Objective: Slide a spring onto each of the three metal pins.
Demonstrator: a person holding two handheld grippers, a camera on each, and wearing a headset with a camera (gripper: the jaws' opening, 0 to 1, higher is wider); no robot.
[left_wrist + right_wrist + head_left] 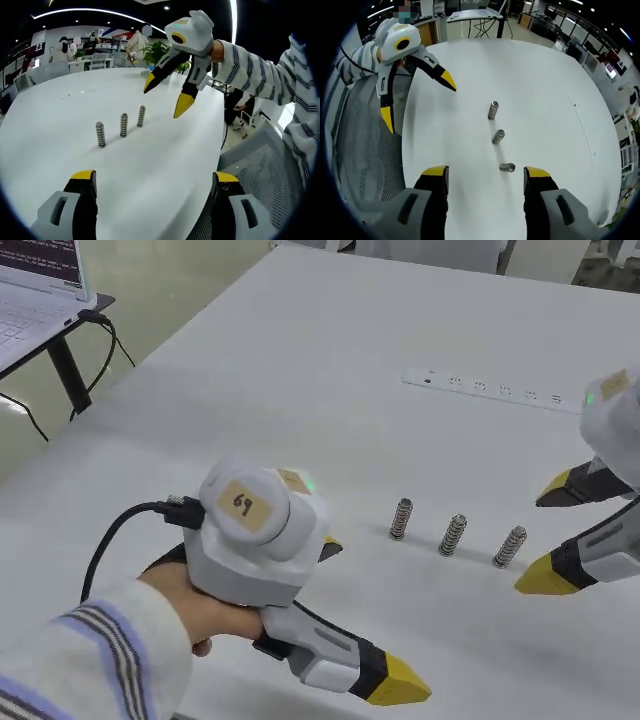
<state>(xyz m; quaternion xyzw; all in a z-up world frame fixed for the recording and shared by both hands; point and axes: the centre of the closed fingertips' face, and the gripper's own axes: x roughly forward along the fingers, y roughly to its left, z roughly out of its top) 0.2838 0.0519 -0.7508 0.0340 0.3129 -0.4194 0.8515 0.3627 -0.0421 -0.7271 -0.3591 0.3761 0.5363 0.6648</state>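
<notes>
Three coiled springs stand upright in a row on the white table (pixel 300 390): one at the left (pixel 401 519), one in the middle (pixel 453 535) and one at the right (pixel 510 547). Whatever is inside the coils is hidden. My left gripper (pixel 368 615) is held low, left of the row, open and holding nothing. My right gripper (pixel 548 532) hovers just right of the last spring, also open with nothing in it. The left gripper view has the springs (pixel 123 125) ahead of its own jaws, with the right gripper (pixel 164 99) beyond. In the right gripper view, the nearest spring (pixel 507 167) lies between my spread jaws.
A white power strip (pixel 490 390) lies on the far part of the table. A laptop (pixel 40 280) sits on a side stand at the upper left, with a black cable hanging from it. A mesh chair (pixel 260 165) stands by the table's edge.
</notes>
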